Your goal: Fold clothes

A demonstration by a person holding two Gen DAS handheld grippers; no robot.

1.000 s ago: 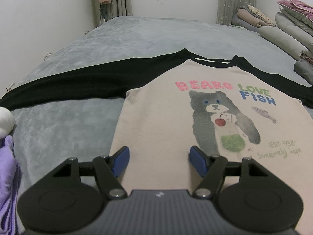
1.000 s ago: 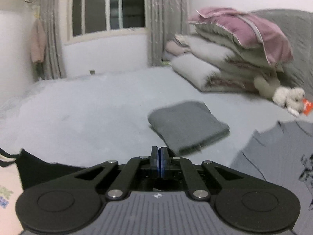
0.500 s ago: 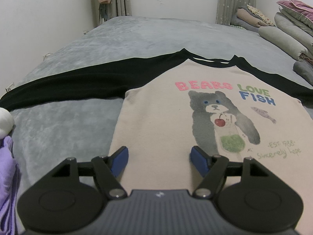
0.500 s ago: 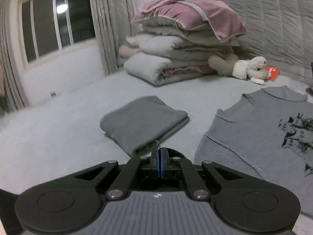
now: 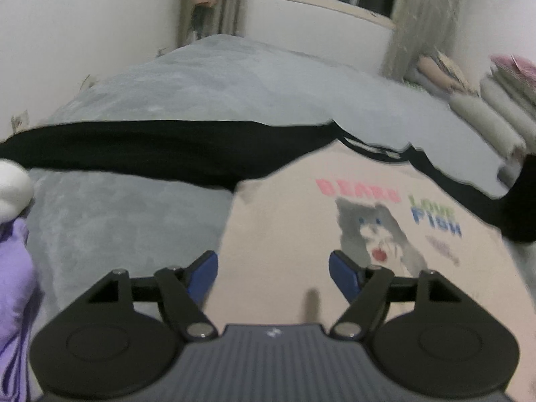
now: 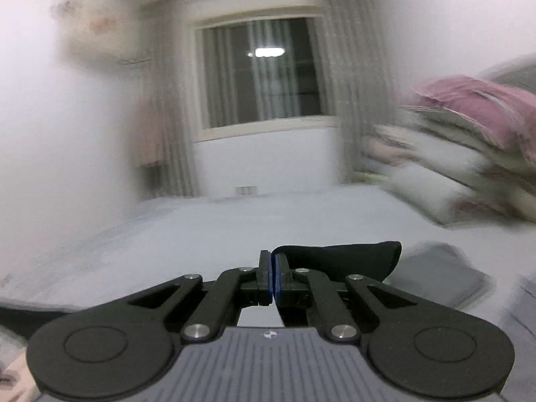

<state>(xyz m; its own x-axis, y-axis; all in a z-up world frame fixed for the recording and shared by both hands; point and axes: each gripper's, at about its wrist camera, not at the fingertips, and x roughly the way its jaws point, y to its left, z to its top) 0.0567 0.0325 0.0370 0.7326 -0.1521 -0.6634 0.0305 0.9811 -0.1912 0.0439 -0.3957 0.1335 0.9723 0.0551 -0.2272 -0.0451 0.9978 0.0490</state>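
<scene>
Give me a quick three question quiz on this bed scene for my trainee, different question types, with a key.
1. True or false: the shirt lies bunched in a heap on the bed.
2. The right tool is shut on: A a sock, B the shirt's black sleeve, C a towel.
3. Fill in: the animal printed on the shirt is a ____.
Key: 1 false, it lies spread flat; 2 B; 3 bear.
</scene>
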